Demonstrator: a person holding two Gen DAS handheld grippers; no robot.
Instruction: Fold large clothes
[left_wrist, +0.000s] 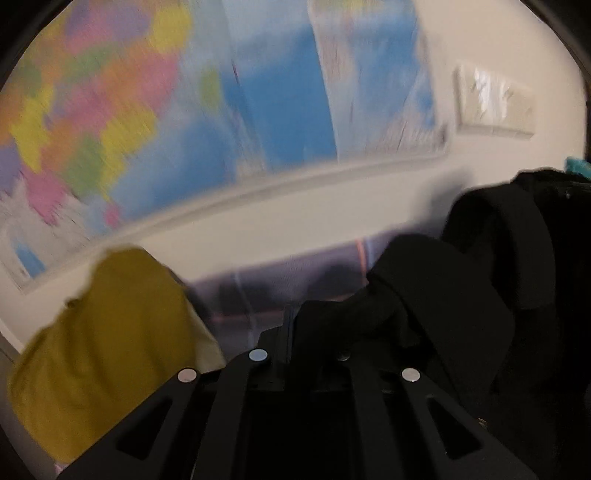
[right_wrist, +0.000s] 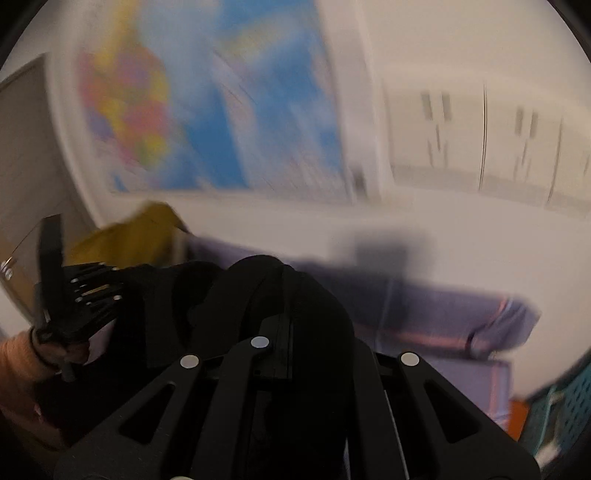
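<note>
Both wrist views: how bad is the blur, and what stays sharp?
Left wrist view: the wall map is streaked by motion blur; the left gripper and the black garment it pinches stay fairly sharp. Right wrist view: map and wall sockets smear more; the right gripper stays crisp. Fisheye bends both edges.

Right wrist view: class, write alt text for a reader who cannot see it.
The right gripper is shut on a black garment draped over its fingers. To the left, the left gripper holds the same cloth; a blurred wall map hangs behind.
</note>
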